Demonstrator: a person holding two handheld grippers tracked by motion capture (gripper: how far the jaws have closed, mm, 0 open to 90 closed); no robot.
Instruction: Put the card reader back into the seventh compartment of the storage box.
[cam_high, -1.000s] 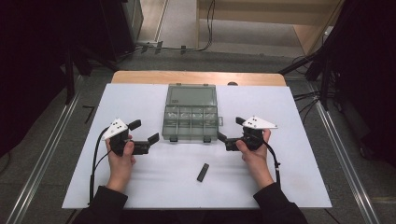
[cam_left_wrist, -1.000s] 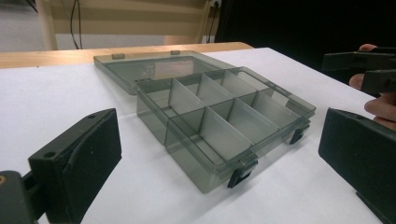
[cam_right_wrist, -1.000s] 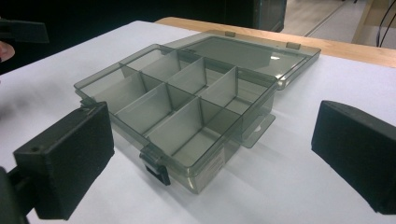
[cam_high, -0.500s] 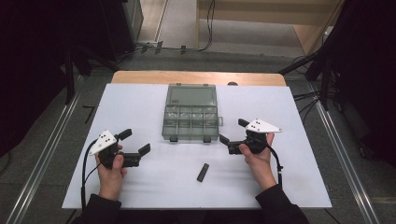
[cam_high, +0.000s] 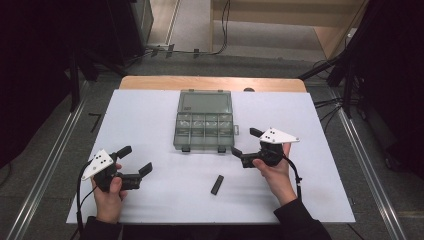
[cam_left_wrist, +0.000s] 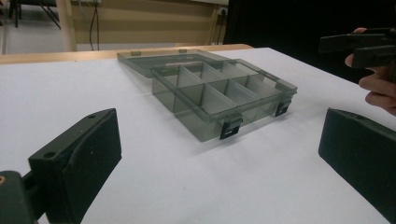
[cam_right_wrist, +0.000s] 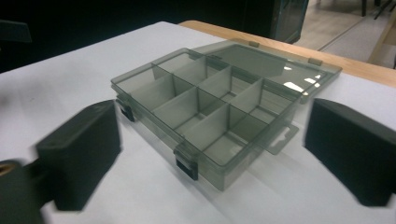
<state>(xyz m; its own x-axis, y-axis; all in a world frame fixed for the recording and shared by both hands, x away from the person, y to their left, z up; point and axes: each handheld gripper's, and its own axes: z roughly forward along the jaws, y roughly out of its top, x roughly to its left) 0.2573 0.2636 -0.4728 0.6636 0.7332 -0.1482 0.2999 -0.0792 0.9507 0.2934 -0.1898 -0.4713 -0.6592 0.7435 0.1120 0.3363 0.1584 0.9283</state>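
Note:
An open, translucent grey compartment box lies at the middle back of the white table, its lid folded flat behind it and its compartments bare. A small black bar lies in front of it. My left gripper is near the front left, well away from the box, open with nothing between its jaws. My right gripper hovers just off the box's front right corner. It is open, its jaws have just been closing a little, and nothing is between them. The left gripper view also catches the right gripper.
A white sheet covers the table, and a wooden edge shows at the back. Metal rails run along the floor on both sides. Cables lie on the floor beyond the table.
My left hand has drawn its gripper left and toward the table's front edge, away from the box. The right hand has stayed almost still beside the box.

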